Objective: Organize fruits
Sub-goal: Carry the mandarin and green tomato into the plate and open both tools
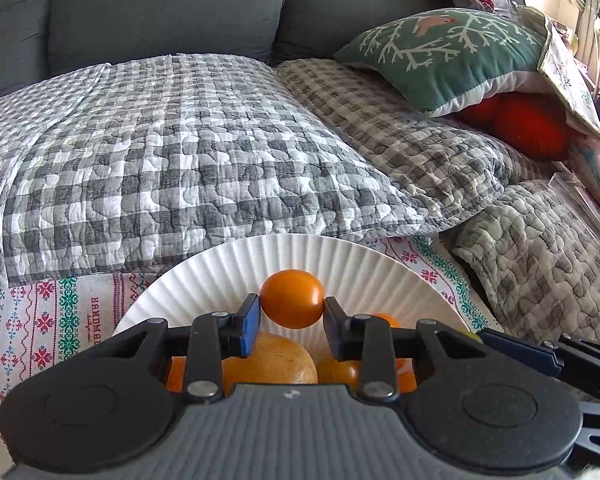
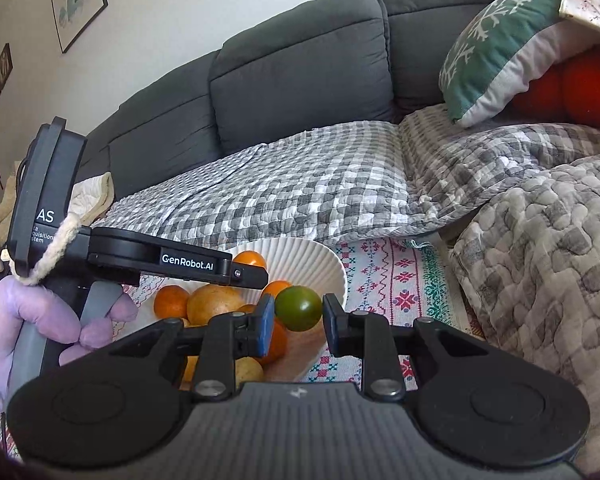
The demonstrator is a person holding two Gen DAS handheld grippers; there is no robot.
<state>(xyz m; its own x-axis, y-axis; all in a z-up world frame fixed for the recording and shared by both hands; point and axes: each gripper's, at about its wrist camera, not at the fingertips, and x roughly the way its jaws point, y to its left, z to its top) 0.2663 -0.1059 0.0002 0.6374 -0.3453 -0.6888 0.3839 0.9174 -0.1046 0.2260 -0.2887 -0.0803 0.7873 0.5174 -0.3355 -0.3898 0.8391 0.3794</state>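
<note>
A white fluted bowl (image 1: 292, 248) (image 2: 324, 258) stands on a patterned cloth and holds several orange and yellowish fruits (image 1: 272, 360) (image 2: 216, 302). My left gripper (image 1: 292, 308) is shut on a small orange fruit (image 1: 292, 298) just above the bowl's far side. In the right wrist view this left gripper (image 2: 256, 274) is seen from the side with the orange fruit (image 2: 250, 259) at its tip. My right gripper (image 2: 298, 314) is shut on a green round fruit (image 2: 299, 307) over the bowl's right part.
A grey sofa (image 1: 160, 8) with a checked quilt (image 1: 160, 152) lies right behind the bowl. A green cushion (image 1: 452, 52) and a red cushion (image 1: 532, 124) sit at the right. A purple-gloved hand (image 2: 4, 320) holds the left gripper's handle. The patterned cloth (image 2: 396, 276) shows beside the bowl.
</note>
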